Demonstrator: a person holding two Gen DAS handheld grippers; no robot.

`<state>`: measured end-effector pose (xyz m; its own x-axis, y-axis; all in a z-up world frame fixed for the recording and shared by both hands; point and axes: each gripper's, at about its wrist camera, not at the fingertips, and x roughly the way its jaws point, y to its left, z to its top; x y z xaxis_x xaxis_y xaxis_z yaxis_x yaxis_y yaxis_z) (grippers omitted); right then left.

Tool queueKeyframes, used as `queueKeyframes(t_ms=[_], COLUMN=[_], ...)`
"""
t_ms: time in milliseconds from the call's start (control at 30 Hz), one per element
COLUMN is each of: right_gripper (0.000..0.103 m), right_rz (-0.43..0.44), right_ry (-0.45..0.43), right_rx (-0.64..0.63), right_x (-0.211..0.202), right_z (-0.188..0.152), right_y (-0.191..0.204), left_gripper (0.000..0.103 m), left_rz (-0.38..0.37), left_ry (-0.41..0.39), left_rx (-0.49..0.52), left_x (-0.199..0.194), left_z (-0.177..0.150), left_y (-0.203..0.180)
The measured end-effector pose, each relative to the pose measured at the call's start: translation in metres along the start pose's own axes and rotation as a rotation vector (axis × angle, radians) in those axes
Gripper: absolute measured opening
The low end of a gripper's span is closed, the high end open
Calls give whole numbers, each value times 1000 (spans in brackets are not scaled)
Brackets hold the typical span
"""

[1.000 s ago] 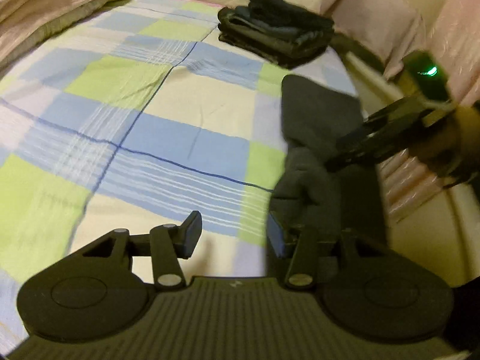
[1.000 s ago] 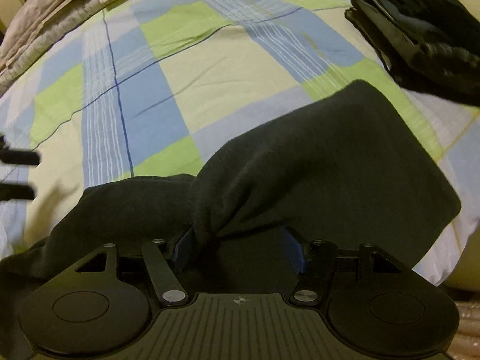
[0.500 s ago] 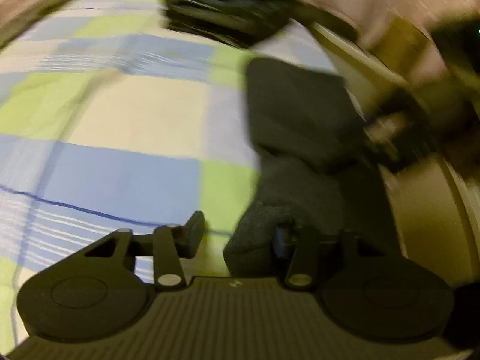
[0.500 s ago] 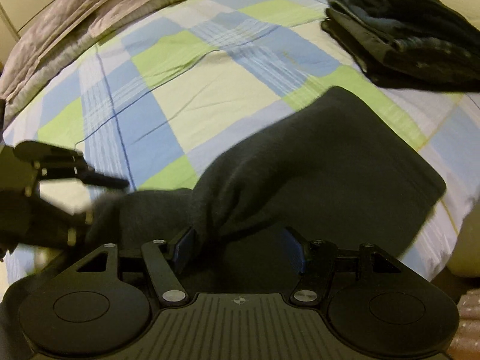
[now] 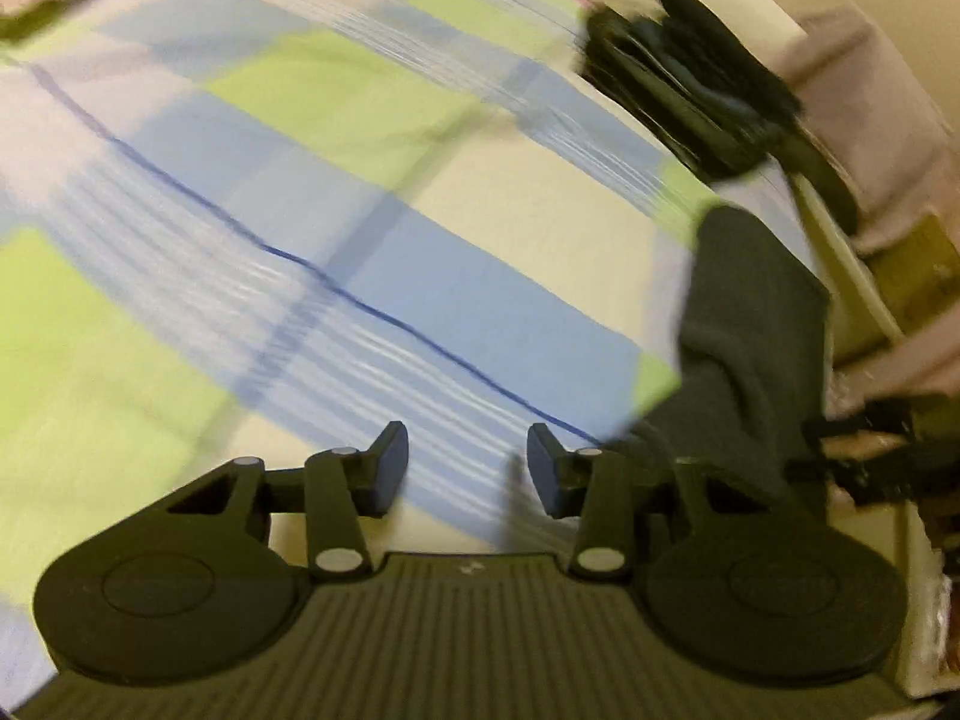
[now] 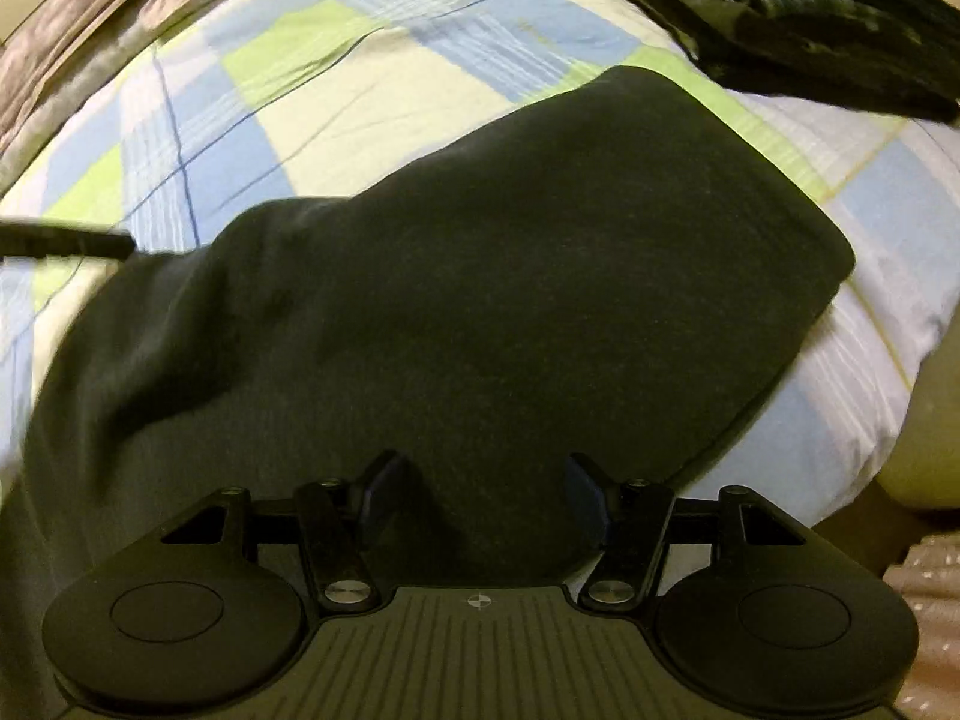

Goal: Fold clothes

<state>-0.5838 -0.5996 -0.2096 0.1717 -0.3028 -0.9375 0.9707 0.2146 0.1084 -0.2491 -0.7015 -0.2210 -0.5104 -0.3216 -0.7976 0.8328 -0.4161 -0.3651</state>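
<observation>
A dark grey garment (image 6: 510,276) lies flat on the checked bedsheet (image 6: 360,96) near the bed's edge. In the left wrist view it (image 5: 750,324) lies at the right. My right gripper (image 6: 480,495) is open, its jaws apart over the garment's near edge, holding nothing. My left gripper (image 5: 468,468) is open and empty above bare sheet (image 5: 300,180), left of the garment. The left gripper's tip (image 6: 66,243) shows at the far left of the right wrist view. The right gripper (image 5: 870,456) shows at the right of the left wrist view.
A stack of folded dark clothes (image 6: 792,18) sits at the far right of the bed; it also shows in the left wrist view (image 5: 690,78). A rumpled beige quilt (image 6: 78,42) lies along the far left. The bed's edge (image 6: 924,420) drops off at the right.
My right gripper has let go of the garment, which now lies flatter. My left gripper has swung left, away from the garment, over bare sheet.
</observation>
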Motion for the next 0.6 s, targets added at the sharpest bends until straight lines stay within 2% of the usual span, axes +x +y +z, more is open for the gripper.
queueKeyframes(t_ms=[100, 300, 367, 400, 433, 467, 500, 533, 567, 600], right_gripper=[63, 63, 63, 63, 63, 63, 63, 63, 63, 63], right_rz=[0, -8, 1, 6, -1, -8, -15, -22, -29, -36], right_ry=[-9, -17, -16, -16, -11, -5, 0, 6, 11, 17], right_rx=[10, 52, 21, 6, -2, -9, -16, -23, -30, -37], right_x=[0, -3, -2, -2, -4, -6, -8, -10, -11, -13], right_z=[-1, -2, -3, -4, -4, -4, -5, -5, -5, -5], right_y=[-1, 3, 2, 1, -1, -3, -5, -7, -9, -11], left_gripper=[38, 38, 37, 29, 10, 3, 12, 35, 30, 23], left_rz=[15, -57, -81, -93, -68, -30, -4, 36, 82, 96], left_ry=[-19, 41, 61, 71, 75, 77, 75, 73, 70, 68], left_rx=[25, 175, 225, 250, 237, 211, 186, 177, 172, 173], left_x=[-16, 15, 25, 30, 35, 39, 38, 34, 29, 24], left_z=[3, -13, -19, -22, -22, -22, -20, -16, -12, -9], left_y=[-3, -54, -71, -79, -74, -64, -55, -51, -48, -46])
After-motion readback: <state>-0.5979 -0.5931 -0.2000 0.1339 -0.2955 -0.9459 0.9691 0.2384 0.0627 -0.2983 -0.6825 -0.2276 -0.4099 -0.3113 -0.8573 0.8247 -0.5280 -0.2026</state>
